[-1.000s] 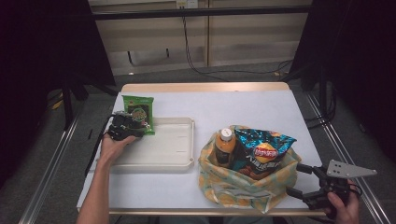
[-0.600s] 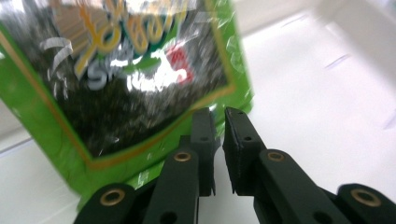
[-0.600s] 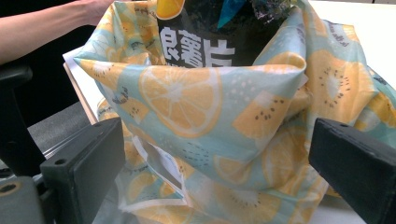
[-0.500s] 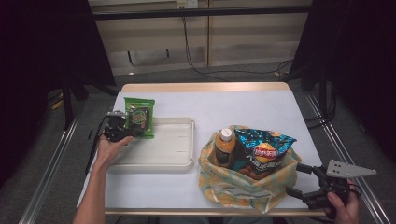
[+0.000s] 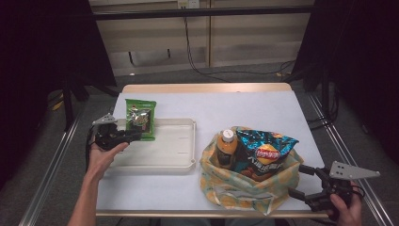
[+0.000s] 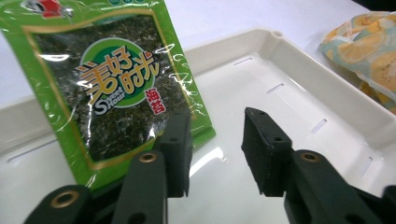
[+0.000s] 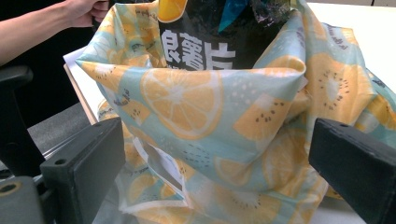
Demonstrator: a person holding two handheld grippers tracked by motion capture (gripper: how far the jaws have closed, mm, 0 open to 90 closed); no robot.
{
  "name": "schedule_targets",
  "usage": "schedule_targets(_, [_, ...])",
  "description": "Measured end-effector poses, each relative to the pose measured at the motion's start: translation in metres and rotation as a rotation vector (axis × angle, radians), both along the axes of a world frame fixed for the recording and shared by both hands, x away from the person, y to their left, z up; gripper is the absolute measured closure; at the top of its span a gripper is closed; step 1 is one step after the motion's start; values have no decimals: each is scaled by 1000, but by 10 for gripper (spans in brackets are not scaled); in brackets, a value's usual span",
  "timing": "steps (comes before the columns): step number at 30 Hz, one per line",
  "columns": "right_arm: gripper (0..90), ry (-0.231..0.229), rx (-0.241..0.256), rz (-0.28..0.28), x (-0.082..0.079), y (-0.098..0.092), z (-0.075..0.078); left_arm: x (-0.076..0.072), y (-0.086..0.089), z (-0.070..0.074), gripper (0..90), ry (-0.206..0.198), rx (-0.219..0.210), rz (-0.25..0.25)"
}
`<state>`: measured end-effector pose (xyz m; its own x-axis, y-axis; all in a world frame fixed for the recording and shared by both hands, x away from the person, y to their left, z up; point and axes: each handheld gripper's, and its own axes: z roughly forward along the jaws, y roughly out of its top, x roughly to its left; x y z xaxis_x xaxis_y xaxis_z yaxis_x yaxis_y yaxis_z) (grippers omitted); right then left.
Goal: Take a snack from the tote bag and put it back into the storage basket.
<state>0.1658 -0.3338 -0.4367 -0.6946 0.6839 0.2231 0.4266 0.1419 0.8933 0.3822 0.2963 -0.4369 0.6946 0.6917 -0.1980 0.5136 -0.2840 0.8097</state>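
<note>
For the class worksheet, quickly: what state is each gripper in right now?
Left gripper: open, jaws apart over the white tray, beside the green seaweed packet, holding nothing.
Right gripper: open wide, facing the fruit-print bag, holding nothing.

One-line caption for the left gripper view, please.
Open left gripper by the green seaweed snack packet, propped over the white plastic tray's rim.

A glossy green foil packet is seen against a smooth, shiny white plastic tray. A soft printed cloth bag and matt black jaws are shown.
</note>
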Motion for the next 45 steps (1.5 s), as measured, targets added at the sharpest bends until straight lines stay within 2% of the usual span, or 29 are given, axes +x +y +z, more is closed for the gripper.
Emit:
schedule_targets(3, [36, -3, 1, -12, 0, -1, 1, -6, 4, 1, 530, -6, -9, 24])
schedule_targets(7, [37, -9, 2, -17, 0, -2, 1, -15, 9, 0, 480, 1, -13, 24])
schedule_targets(12, [37, -13, 10, -24, 0, -2, 2, -33, 15, 4, 401, -28, -42, 34])
schedule_targets(15, [37, -12, 9, -25, 0, -3, 2, -43, 17, 6, 358, -45, -45, 49])
schedule_targets(17, [37, -15, 11, -27, 1, -3, 3, -52, 16, 7, 345, -61, -18, 70])
schedule_targets(20, [36, -19, 16, -31, 1, -3, 4, -63, 13, 7, 323, -72, 1, 56])
schedule_targets(24, [35, -20, 18, -32, 1, -4, 3, -78, 9, 11, 308, -90, 7, 37])
schedule_targets(30, [34, -22, 22, -37, 1, -4, 5, -102, -2, 17, 307, -108, -22, 10])
schedule_targets(36, [34, -23, 24, -38, 2, -4, 5, -124, -10, 21, 298, -120, -23, -7])
schedule_targets(37, [34, -23, 23, -38, 2, -4, 5, -127, -12, 22, 298, -128, -13, 2])
schedule_targets(43, [34, -30, 27, -40, 2, -4, 6, -146, -28, 32, 296, -173, -39, -36])
schedule_targets(45, [34, -32, 28, -40, 3, -3, 7, -148, -35, 35, 296, -175, -65, -56])
